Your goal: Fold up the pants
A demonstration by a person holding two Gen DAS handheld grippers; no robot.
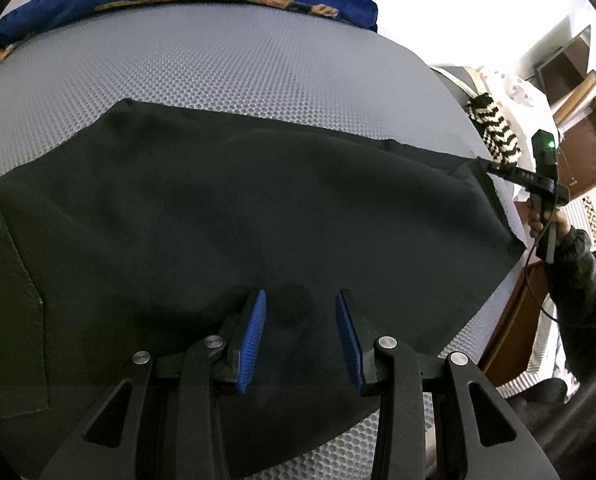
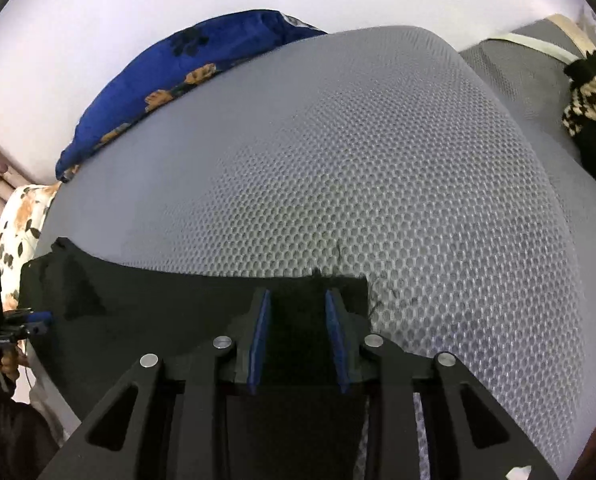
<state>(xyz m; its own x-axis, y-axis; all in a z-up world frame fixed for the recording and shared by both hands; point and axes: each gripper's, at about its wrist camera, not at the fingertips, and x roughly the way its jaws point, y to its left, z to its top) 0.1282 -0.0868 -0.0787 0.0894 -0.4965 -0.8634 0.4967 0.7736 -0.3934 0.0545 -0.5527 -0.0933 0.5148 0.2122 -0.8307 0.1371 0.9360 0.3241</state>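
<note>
Black pants (image 1: 218, 200) lie spread on a grey mesh mattress (image 1: 218, 60), a back pocket (image 1: 6, 280) showing at the left. My left gripper (image 1: 299, 294) points down onto them near their near edge. Dark cloth bunches between its blue pads (image 1: 254, 340), which grip it. In the right wrist view the same gripper (image 2: 46, 318) sits at the left edge of the pants (image 2: 158, 312). My right gripper (image 2: 296, 294) is closed on a frayed corner of the pants, black cloth filling its gap. From the left wrist view this gripper (image 1: 482, 163) pinches that slightly raised corner.
A blue floral pillow (image 2: 170, 76) lies along the mattress's far edge against a white wall. A black-and-cream knit item (image 2: 589, 120) rests at the right. Wooden furniture (image 1: 585, 148) stands beyond the bed. A gloved hand (image 1: 553, 224) holds the right gripper's handle.
</note>
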